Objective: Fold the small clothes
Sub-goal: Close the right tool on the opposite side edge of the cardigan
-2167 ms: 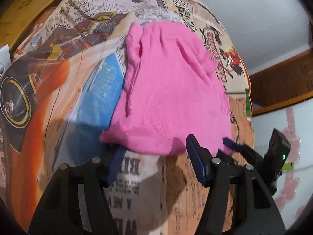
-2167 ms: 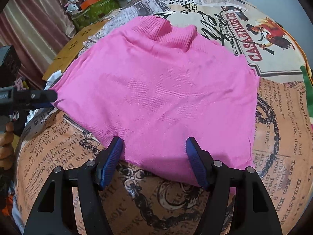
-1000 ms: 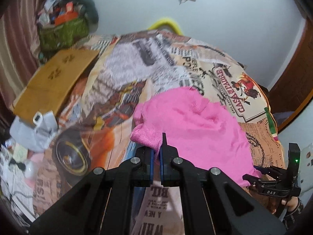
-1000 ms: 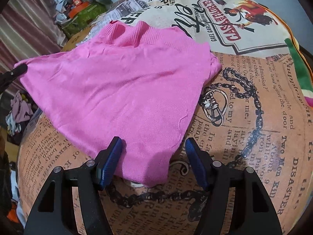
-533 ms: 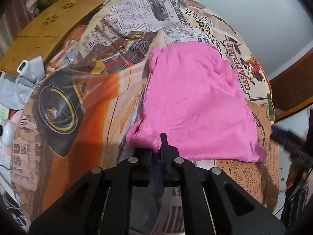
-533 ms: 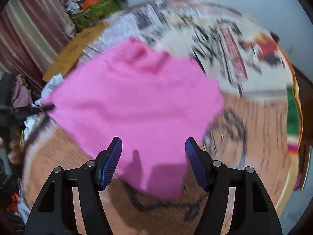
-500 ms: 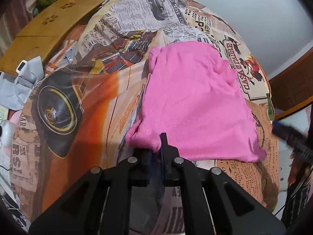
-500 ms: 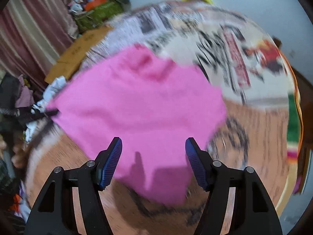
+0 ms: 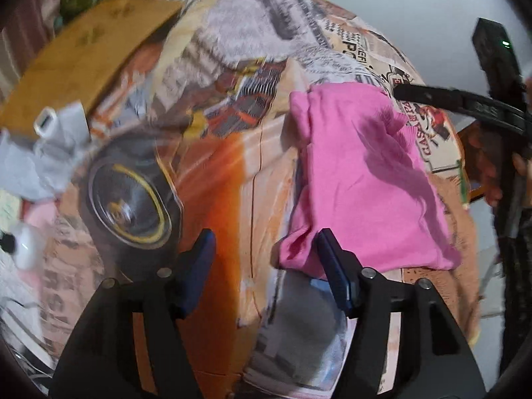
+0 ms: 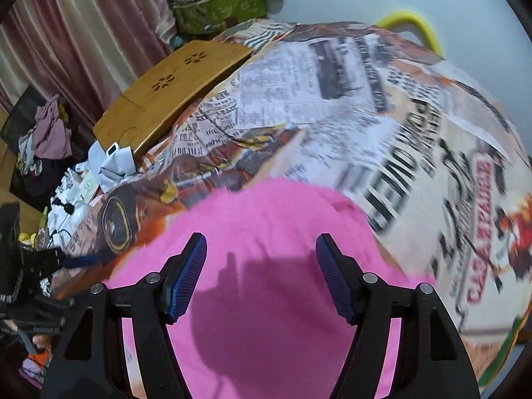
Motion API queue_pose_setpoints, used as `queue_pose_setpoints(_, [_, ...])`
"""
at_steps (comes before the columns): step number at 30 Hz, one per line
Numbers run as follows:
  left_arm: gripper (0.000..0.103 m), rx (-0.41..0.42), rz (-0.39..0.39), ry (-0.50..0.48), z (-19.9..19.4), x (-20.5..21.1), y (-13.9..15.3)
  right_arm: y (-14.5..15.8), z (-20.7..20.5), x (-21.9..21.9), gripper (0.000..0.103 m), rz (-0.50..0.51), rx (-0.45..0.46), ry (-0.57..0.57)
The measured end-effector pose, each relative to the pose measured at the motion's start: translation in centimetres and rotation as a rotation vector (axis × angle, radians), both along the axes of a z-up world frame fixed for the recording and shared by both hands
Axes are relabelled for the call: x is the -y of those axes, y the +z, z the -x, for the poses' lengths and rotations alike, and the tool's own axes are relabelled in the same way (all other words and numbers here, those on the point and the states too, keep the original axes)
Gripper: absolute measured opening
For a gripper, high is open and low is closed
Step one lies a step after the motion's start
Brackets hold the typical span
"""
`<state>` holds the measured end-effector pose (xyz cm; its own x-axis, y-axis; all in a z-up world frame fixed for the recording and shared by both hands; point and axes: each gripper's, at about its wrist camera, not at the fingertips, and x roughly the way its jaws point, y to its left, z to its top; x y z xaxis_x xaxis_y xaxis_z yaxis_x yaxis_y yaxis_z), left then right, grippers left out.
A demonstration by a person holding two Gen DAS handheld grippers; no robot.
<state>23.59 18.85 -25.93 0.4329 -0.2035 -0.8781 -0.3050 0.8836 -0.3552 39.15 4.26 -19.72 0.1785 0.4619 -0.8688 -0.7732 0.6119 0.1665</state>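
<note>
A pink knit garment (image 9: 362, 179) lies on the bed's printed sheet (image 9: 232, 173), its near left corner bunched. My left gripper (image 9: 264, 266) is open and empty; its right finger sits at that bunched corner. In the left wrist view my right gripper (image 9: 399, 91) reaches over the garment's far edge. In the right wrist view my right gripper (image 10: 261, 259) is open and empty above the pink garment (image 10: 266, 299), casting a shadow on it. The left gripper (image 10: 83, 261) shows at the left beside the garment.
A wooden lap tray (image 10: 173, 86) lies at the bed's far left. A grey cloth and small clutter (image 10: 109, 163) sit beside it. A green bag (image 10: 219, 10) and curtains (image 10: 66, 33) stand behind. A wall (image 9: 415, 6) is beyond the bed.
My left gripper has opened and let go of the garment's corner, which now lies on the sheet. My right gripper has moved up over the garment toward its far edge.
</note>
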Motion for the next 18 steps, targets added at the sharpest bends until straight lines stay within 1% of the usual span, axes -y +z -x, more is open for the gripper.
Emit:
queue_pose_setpoints(2, [0.062,-0.017,0.046,0.005,0.1,-0.5,-0.9,-1.0,-0.9,-2.3,0.065,0.031,-0.014,0.017])
queue_pose_setpoints(4, [0.060,-0.013,0.056,-0.004,0.2,-0.3,-1.1,-2.2,-1.4,-4.3,0.064,0.082,-0.011,0.044])
queue_pose_setpoints(8, [0.054,0.019,0.048,-0.035,0.1,0.4,-0.6,-4.2,-2.1,-7.0,0.064,0.174,0.010,0.079])
queue_pose_setpoints(10, [0.048,0.019,0.048,-0.056,-0.1,0.9,-0.7,-5.7,-2.3,-8.0,0.065,0.224,0.008,0.084])
queue_pose_setpoints(11, [0.046,0.013,0.048,-0.068,-0.3,1.2,-0.8,-6.1,-2.3,-8.3,0.065,0.237,0.009,0.090])
queue_pose_setpoints(14, [0.042,0.019,0.015,-0.092,-0.6,2.0,-0.8,-7.2,-1.8,-8.5,0.067,0.252,0.017,0.110])
queue_pose_setpoints(15, [0.037,0.022,0.010,-0.098,-0.6,2.1,-0.7,-7.5,-1.6,-8.4,0.067,0.248,0.017,0.109])
queue_pose_setpoints(16, [0.031,0.025,0.007,-0.104,-0.6,2.2,-0.6,-7.7,-1.5,-8.4,0.064,0.246,0.015,0.110])
queue_pose_setpoints(18, [0.023,0.030,-0.004,-0.116,-0.5,2.5,-0.4,-8.1,-1.2,-8.4,0.056,0.246,0.020,0.123])
